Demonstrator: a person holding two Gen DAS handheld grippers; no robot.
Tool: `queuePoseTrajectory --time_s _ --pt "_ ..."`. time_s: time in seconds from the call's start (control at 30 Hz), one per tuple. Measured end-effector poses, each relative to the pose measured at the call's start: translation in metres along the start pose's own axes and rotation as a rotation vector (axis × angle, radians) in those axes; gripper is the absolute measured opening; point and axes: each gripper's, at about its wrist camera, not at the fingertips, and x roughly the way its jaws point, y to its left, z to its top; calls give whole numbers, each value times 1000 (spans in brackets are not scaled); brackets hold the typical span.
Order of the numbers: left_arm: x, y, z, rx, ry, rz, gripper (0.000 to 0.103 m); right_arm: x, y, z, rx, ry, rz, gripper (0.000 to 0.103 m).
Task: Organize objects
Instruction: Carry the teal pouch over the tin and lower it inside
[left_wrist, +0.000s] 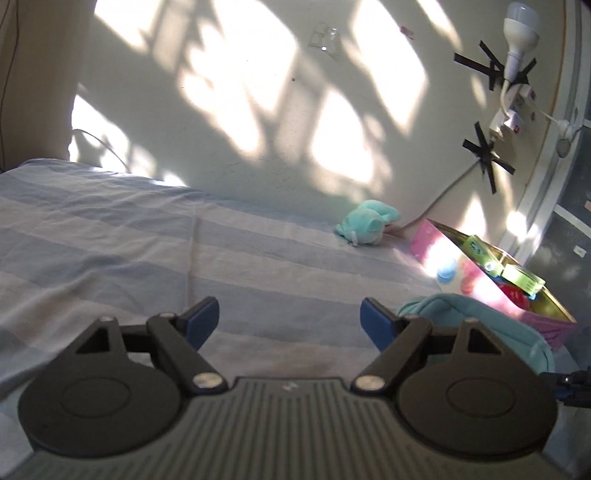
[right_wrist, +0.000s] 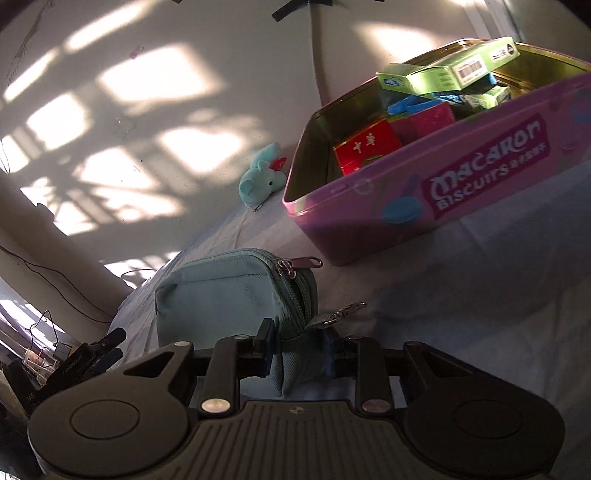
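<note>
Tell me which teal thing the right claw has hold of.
The zip pouch, pinched at its near end by the right claw; the teal plush toy lies apart by the wall.

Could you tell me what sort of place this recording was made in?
Most likely a bedroom in a home. The work surface is a bed with a striped blue sheet pushed against a sunlit wall, and on it lie a plush toy, a teal pouch and a pink biscuit tin.
</note>
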Motion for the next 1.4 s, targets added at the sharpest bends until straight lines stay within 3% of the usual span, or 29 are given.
queuePoseTrajectory --time_s 0.13,0.2,0.3,0.37,0.4,0.47,0.53,0.67,0.77,0.9,0.97,1.1,1.23,1.4 --pt "9 -61 -5 106 42 -133 85 -30 -18 -4 -29 -76 -67 40" --pt "19 -84 -7 132 81 -163 85 -35 -17 -8 -97 -126 -114 57" --pt "38 -102 -9 161 156 -149 85 -36 -14 -14 -233 -150 -148 67" --pt "50 -105 -10 148 218 -156 84 -34 -7 -21 -320 -147 -139 71" --pt "54 -107 -11 145 243 -152 84 -32 -4 -24 -365 -140 -123 78" --pt "62 -110 -14 161 273 -127 77 -27 3 -32 -447 -124 -109 87" --pt "70 -112 -19 178 321 -111 65 -21 8 -41 -528 -115 -132 87" --pt "72 -112 -25 150 342 -170 49 -3 13 -55 -639 -104 -210 88" --pt "70 -117 -25 162 339 -161 47 -2 16 -61 -682 -137 -230 84" --pt "50 -116 -13 117 303 -160 47 -17 16 -56 -666 -167 -165 72" --pt "39 -120 1 108 256 -169 47 -32 21 -47 -655 -225 -117 71" --pt "34 -143 37 106 163 -185 47 -44 29 -15 -671 -360 -113 71" --pt "60 -177 61 154 123 -208 47 -33 21 21 -610 -413 -161 69" --pt "125 -221 76 188 165 -232 47 -17 -7 52 -499 -429 -225 69"
